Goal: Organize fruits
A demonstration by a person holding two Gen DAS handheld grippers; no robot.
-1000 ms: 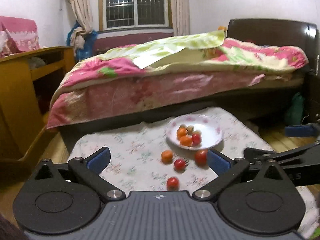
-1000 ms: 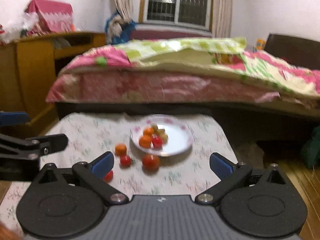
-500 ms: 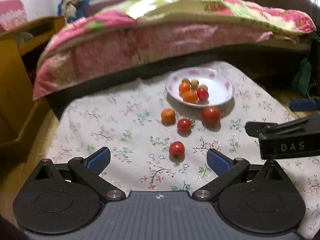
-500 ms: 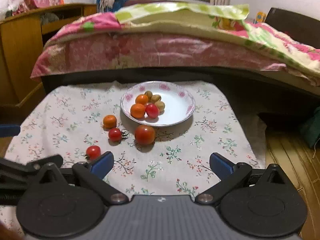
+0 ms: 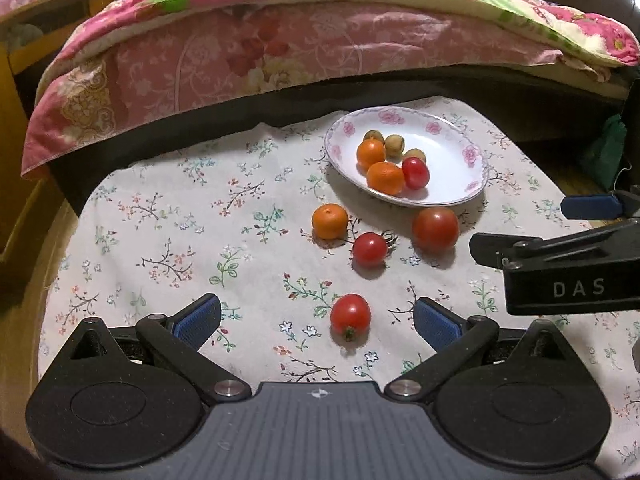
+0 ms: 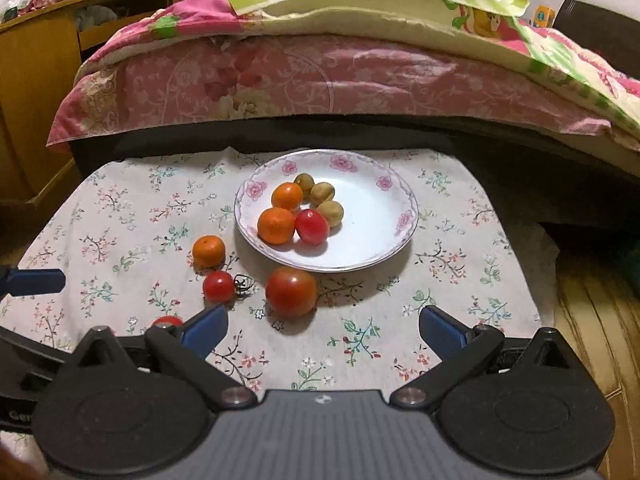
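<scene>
I have the left gripper (image 5: pixel 316 318) spread wide and empty around the nearest small tomato (image 5: pixel 350 315), I judge to take it first, and the right gripper (image 6: pixel 322 326) equally open just short of the big tomato (image 6: pixel 291 291). Further out, a stemmed tomato (image 5: pixel 369 249) and a tangerine (image 5: pixel 330 221) lie loose on the floral cloth (image 5: pixel 168 216). Beyond them the plate (image 6: pixel 384 240) holds six pieces; its brownish three I cannot identify, and from the right view the left fingers hide most of the nearest tomato.

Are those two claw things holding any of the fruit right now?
No, nothing is held. The left gripper and the right gripper are both open and empty; the small tomato merely lies between the left one's fingers.
</scene>
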